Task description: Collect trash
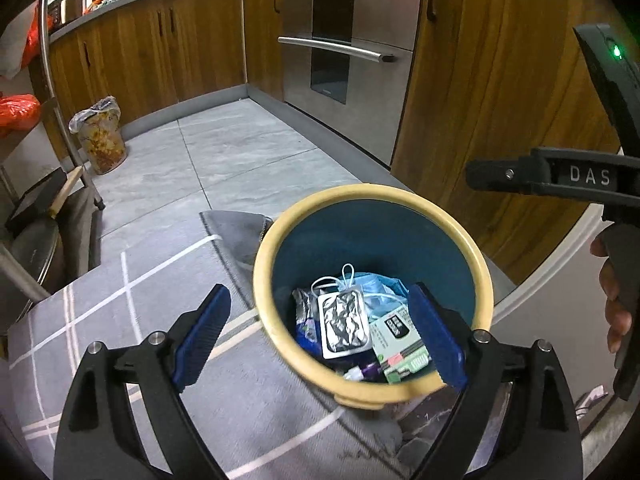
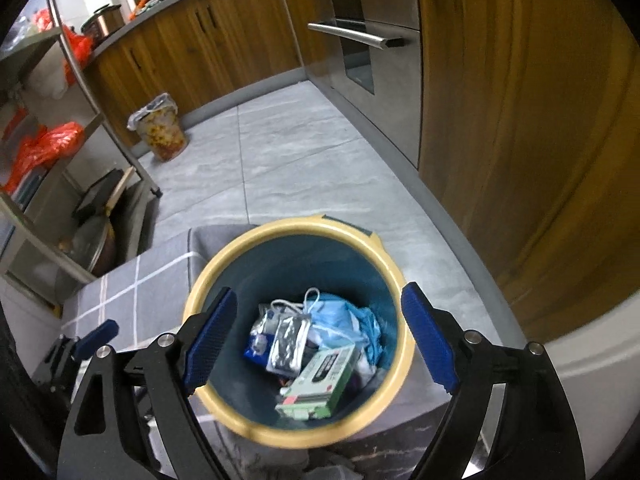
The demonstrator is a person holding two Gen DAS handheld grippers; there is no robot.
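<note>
I see both claws, left claw (image 1: 320, 332) and right claw (image 2: 320, 344), spread apart and empty over the yellow-rimmed bin (image 2: 208, 276) on the grey rug (image 1: 132, 320), trash (image 2: 316, 344) inside.

**What the two views leave unseen**

In the left wrist view, the bin's (image 1: 280, 236) rim at 5 o'clock is covered by a blue pad of the left gripper (image 1: 320, 336). The right gripper (image 1: 560, 178) enters at 3 o'clock, cut by the edge; its jaws are out of sight there. A hand (image 1: 616, 300) shows only as fingers at the 4 o'clock border.

The print on the green box (image 2: 320, 384) is too small to read. Trash beneath the foil pouch (image 2: 288, 344) and blue mask (image 2: 340, 324) is buried. Worktop items at 11 o'clock are too small to identify. The steel rack (image 2: 24, 208) is cropped at 9 o'clock.
</note>
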